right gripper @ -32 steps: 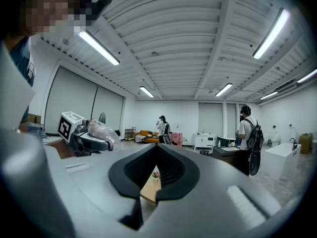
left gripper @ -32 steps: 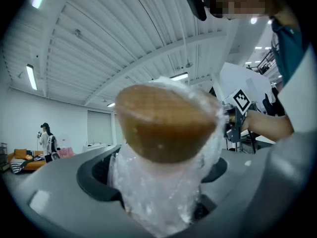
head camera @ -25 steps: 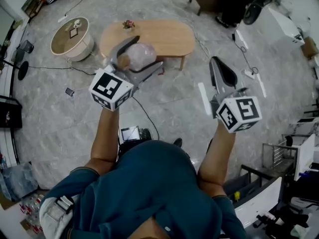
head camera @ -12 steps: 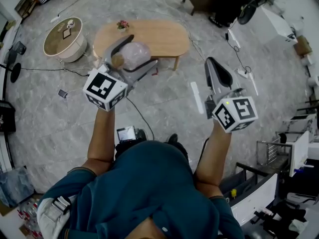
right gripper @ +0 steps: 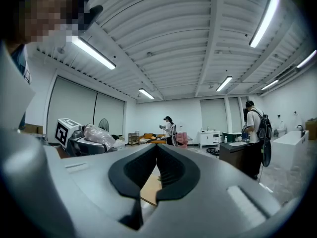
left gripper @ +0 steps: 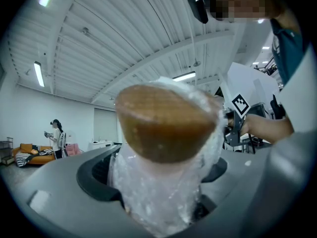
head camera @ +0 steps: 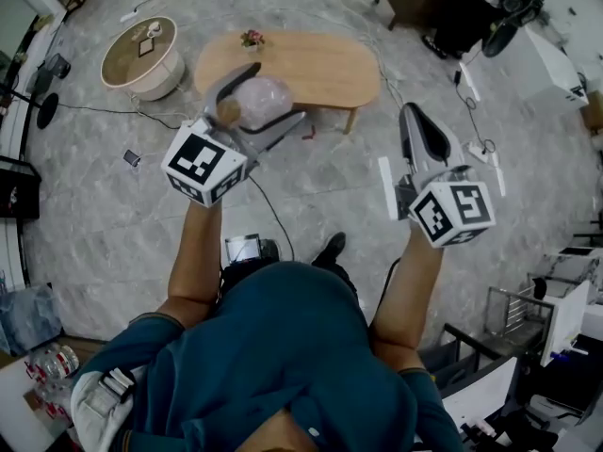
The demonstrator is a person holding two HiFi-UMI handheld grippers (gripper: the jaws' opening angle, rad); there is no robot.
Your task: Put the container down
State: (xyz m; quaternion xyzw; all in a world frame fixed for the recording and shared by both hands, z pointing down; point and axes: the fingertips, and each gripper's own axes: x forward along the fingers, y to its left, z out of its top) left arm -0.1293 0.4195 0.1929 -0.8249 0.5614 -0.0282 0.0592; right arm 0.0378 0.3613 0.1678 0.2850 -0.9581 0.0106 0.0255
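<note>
Container (left gripper: pixel 163 133) of crinkly clear plastic, brown-capped, fills left hand-held gripper (head camera: pixel 271 94).

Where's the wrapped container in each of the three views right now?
Head view: upper left of centre, container held in the left gripper.
Left gripper view: dead centre, filling the frame, jaws clamped on it.
Right gripper view: small, at the left.
Shared landmark: the left gripper's marker cube, beside it in head and right gripper views.

Oval wooden table (head camera: pixel 311 64) with small flower pot (head camera: pixel 251 39), round side table (head camera: pixel 127 66), grey marble floor (head camera: pixel 94 215)
</note>
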